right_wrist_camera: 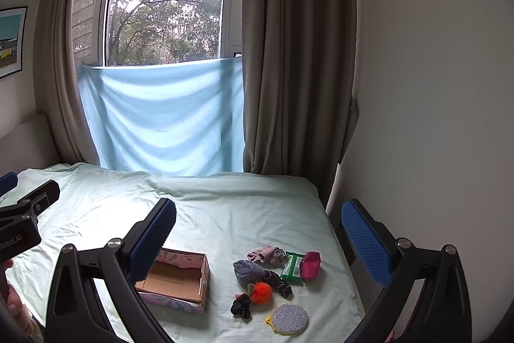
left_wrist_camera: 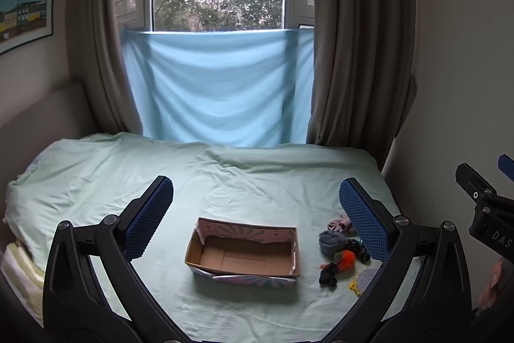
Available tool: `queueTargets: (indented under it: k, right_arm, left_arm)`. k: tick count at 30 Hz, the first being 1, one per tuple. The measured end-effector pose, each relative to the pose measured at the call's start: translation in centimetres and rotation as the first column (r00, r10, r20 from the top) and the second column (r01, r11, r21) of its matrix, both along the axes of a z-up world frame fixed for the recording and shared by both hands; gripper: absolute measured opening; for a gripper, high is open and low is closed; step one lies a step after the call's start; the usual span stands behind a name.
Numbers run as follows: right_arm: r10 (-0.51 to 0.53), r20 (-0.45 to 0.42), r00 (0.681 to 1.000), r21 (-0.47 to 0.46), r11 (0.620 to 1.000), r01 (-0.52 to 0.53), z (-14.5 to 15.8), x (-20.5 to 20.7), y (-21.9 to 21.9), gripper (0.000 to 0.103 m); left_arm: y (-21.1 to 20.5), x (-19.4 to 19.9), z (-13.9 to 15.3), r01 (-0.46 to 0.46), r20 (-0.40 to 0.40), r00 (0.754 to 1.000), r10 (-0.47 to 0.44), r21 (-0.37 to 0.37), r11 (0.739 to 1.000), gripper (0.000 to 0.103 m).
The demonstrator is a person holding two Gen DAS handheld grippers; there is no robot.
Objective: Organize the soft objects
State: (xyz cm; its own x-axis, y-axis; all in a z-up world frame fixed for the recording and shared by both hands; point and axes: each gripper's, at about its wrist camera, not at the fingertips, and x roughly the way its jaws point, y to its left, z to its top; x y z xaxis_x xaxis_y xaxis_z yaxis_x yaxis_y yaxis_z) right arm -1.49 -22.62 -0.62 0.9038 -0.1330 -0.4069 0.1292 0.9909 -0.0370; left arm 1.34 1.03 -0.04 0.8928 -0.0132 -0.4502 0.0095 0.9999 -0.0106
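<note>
Both hand-held grippers hover above the bed with their blue-padded jaws spread wide and nothing between them. Seen from its own camera, the left gripper (left_wrist_camera: 256,208) frames the open cardboard box with a pink-and-teal patterned outside (left_wrist_camera: 244,251), which sits on the pale green bedsheet (left_wrist_camera: 225,182) directly ahead and below. The right gripper (right_wrist_camera: 258,229) looks down on the cluster of soft things just right of that box: a grey-blue fuzzy scrunchie (right_wrist_camera: 248,270), a mauve fabric scrunchie (right_wrist_camera: 268,254), a black scrunchie (right_wrist_camera: 241,309), an orange pom-pom (right_wrist_camera: 261,292), a round silver glittery pouch with yellow trim (right_wrist_camera: 288,318), a green tissue packet (right_wrist_camera: 291,266) and a magenta pouch (right_wrist_camera: 311,263) (the last two touching). All lie on the sheet, none inside the box, well below the jaws.
</note>
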Motion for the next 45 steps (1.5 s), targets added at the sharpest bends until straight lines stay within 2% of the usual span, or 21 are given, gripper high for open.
queueTargets:
  k: [45]
  right_arm:
    - [0.015,0.023,1.000,0.007,1.000,-0.015,-0.4,-0.2,1.8,0.103]
  left_arm:
    - [1.8,-0.1,-0.3,-0.011,-0.014,1.000,0.010,-0.021,1.000,0.102]
